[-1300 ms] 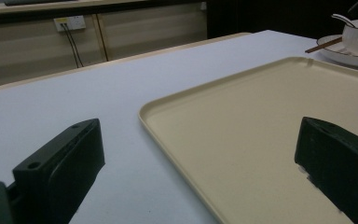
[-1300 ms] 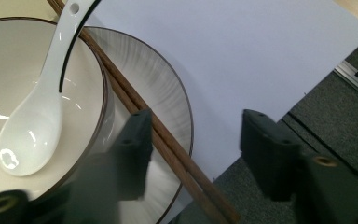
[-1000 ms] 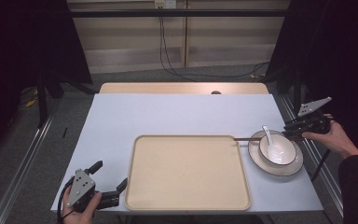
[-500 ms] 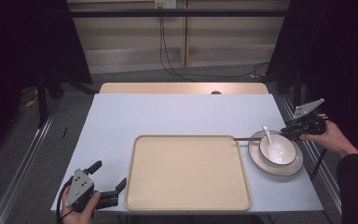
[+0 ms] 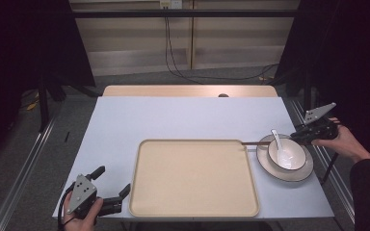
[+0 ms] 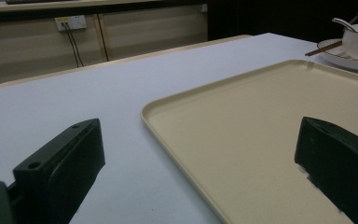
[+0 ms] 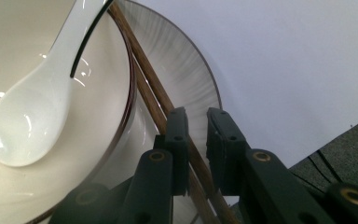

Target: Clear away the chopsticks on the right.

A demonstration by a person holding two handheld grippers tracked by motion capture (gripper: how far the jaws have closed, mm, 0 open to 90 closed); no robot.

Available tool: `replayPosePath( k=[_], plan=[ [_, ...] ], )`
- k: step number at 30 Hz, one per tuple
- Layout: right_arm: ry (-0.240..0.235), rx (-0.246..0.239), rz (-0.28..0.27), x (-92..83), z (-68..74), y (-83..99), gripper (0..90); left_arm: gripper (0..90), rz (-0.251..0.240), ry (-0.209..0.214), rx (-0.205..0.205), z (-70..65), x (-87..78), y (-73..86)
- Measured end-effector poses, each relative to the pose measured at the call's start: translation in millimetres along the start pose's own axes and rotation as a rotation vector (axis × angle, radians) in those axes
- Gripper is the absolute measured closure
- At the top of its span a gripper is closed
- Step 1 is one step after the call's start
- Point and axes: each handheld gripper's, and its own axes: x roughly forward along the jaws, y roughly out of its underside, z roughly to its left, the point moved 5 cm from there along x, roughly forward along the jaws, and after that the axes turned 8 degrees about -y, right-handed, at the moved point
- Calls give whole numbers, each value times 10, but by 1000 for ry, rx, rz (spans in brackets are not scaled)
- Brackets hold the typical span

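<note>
A white bowl [image 5: 291, 159] with a white spoon [image 5: 277, 139] in it stands on a ribbed plate [image 5: 270, 169] at the table's right edge. Brown chopsticks [image 5: 254, 143] lie across the plate's far rim, tips pointing left. My right gripper [image 5: 297, 137] is at their right end. In the right gripper view its jaws [image 7: 198, 116] are nearly together with the chopsticks [image 7: 140, 70] running between them, beside the bowl [image 7: 9, 51] and the spoon [image 7: 32, 112]. My left gripper [image 5: 113, 180] rests open at the front left. One of its jaws is over the beige tray [image 6: 261, 121].
The large beige tray [image 5: 192, 178] takes up the middle front of the white table [image 5: 183, 118]. A wooden strip runs along the far edge. The plate sits close to the right edge, with dark floor and a metal rail beyond it.
My right gripper has shifted slightly left and down toward the plate's rim and the chopsticks' end. The left gripper, tray and bowl stay where they were.
</note>
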Motion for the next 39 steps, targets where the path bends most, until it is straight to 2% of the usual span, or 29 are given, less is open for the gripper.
replayPosePath(
  k=[1, 3, 4, 5, 6, 8, 10, 11, 12, 13, 15, 16, 19, 20, 21, 22, 24, 28, 29, 32, 33, 35, 37, 39],
  plan=[
    [15, 5, 10, -5, 1, 16, 789, 14, -1, -1, -8, -3, 1, -1],
    [10, 6, -2, -7, -1, 33, 791, 14, 0, -5, -7, -2, 1, -1],
    [28, 3, 4, -9, -7, 38, 789, 14, 0, -5, -7, -2, 1, -1],
    [14, 6, -6, 2, -10, 38, 788, 14, -2, 6, -10, -8, 6, -2],
    [31, 6, -2, 6, -20, 40, 782, 15, -1, 0, -11, -8, 6, -2],
    [10, 16, -8, 26, -23, 34, 763, 15, 1, 3, -9, -6, 6, 0],
    [9, -1, -23, 47, -34, 12, 764, 14, -1, -1, -8, 0, 6, 0],
    [29, -3, -31, 52, -51, 3, 763, 14, -2, -5, -10, 3, 5, -1],
    [26, -2, -46, 62, -61, -4, 762, 14, -2, -18, -5, 16, -2, -2],
    [18, -11, -55, 83, -74, -5, 755, 14, -5, -13, -17, 15, 0, -1],
    [21, -3, -46, 103, -76, 2, 749, 14, -5, -11, -15, 24, -4, 1],
    [11, -27, -52, 146, -93, -10, 743, 14, -4, -25, -16, 31, -10, 2],
    [19, -27, -62, 174, -92, -44, 734, 14, -4, -14, -17, 25, -4, 2],
    [5, -36, -64, 193, -90, -59, 734, 14, -7, -7, -17, 17, -1, 0],
    [0, -43, -54, 209, -82, -70, 734, 14, 2, -21, -3, 20, -6, 2],
    [-7, -48, -46, 228, -75, -81, 740, 14, -5, -13, -14, 2, 2, -3],
    [-8, -76, -36, 262, -78, -105, 764, 14, -2, -7, -8, 1, 3, -2],
    [-13, -85, -27, 289, -76, -120, 806, 14, -6, -14, -12, 6, 1, -2],
    [-13, -95, -31, 297, -87, -127, 842, 14, -5, -18, -8, 13, -1, -2],
    [-4, -94, -27, 295, -97, -127, 844, 14, -2, -15, -4, 12, -2, -1],
    [-22, -96, -34, 301, -94, -130, 845, 14, -2, -15, -3, 11, -3, -1],
    [5, -94, -22, 294, -88, -129, 845, 15, -2, -15, 1, 14, 0, -2],
    [2, -96, -25, 292, -86, -126, 845, 15, -7, -23, -10, 9, 0, -5],
    [-5, -85, -31, 280, -82, -117, 845, 15, -8, -15, 2, 16, -5, -9]
  ],
)
